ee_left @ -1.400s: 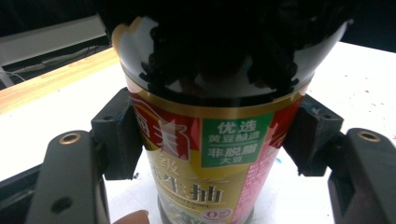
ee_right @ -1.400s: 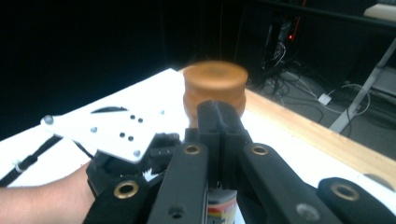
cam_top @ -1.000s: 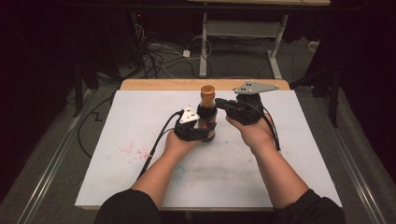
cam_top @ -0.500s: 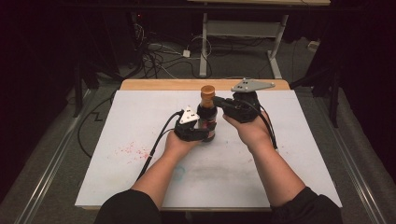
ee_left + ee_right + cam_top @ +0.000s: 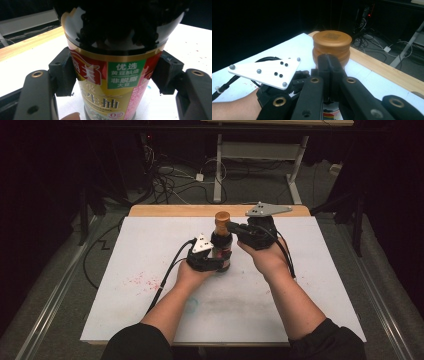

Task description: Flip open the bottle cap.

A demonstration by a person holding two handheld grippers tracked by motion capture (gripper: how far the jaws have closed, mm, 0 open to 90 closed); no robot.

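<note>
Near the bench's [image 5: 150,320] far edge, the left hand-held gripper [image 5: 210,262] clamps an upright sauce bottle [image 5: 221,247] steady while the right hand-held gripper [image 5: 231,226], jaws closed empty, rests beside its brown cap [image 5: 222,216], apparently to work it.

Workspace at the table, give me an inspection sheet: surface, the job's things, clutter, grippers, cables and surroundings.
Surface: white board on a wooden tabletop; faint red specks at its left, a small teal mark near the front.
Job's things: dark sauce bottle upright at the middle, red, gold and green label, orange-brown cap on.
Clutter: nothing seen.
Grippers: left gripper shut on the bottle's body, pads on both sides; right gripper shut, its tips at the bottle's neck just below the cap.
Cables: one black cable trails from each gripper over the board.
Surroundings: dark room, floor cables, a white desk frame behind.
</note>
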